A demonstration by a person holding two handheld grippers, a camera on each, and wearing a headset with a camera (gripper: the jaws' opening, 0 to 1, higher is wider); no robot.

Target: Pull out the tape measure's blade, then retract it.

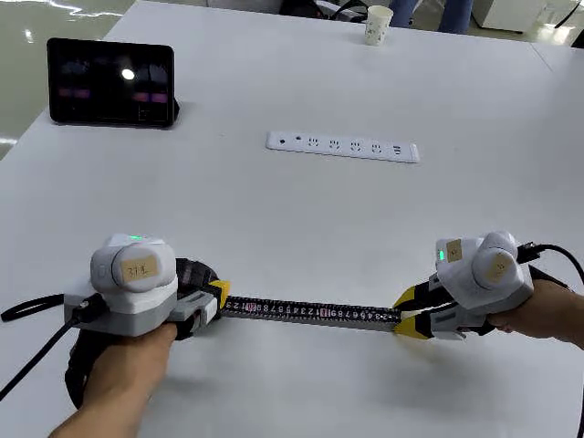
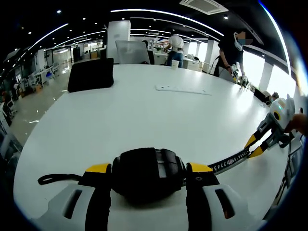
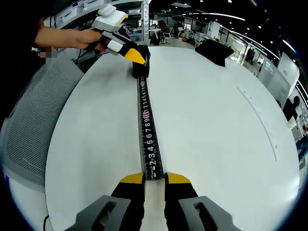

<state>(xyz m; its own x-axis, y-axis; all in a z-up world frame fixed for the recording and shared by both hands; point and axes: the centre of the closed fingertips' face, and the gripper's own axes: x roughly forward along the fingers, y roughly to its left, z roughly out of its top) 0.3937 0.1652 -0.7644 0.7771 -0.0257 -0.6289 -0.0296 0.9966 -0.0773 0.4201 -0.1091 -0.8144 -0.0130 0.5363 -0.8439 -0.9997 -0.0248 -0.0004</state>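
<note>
Case: tape measure case [image 1: 194,276] sits on the worktop [image 1: 319,210], clamped in the left claw [image 2: 149,167].
Blade: blade [image 3: 147,125] is drawn out, its tip pinched in the right claw [image 3: 155,179].
Handling: case probably rigid; grip its sides. Blade looks thin and springy and likely recoils.
Axis: runs claw to claw; tip points to the person's right.

Black tape measure case [image 2: 149,173], black blade [image 1: 310,312] (white numerals), yellow-tipped grey-white left gripper [image 1: 212,294] and right gripper [image 1: 408,313], white table [image 1: 301,210].
</note>
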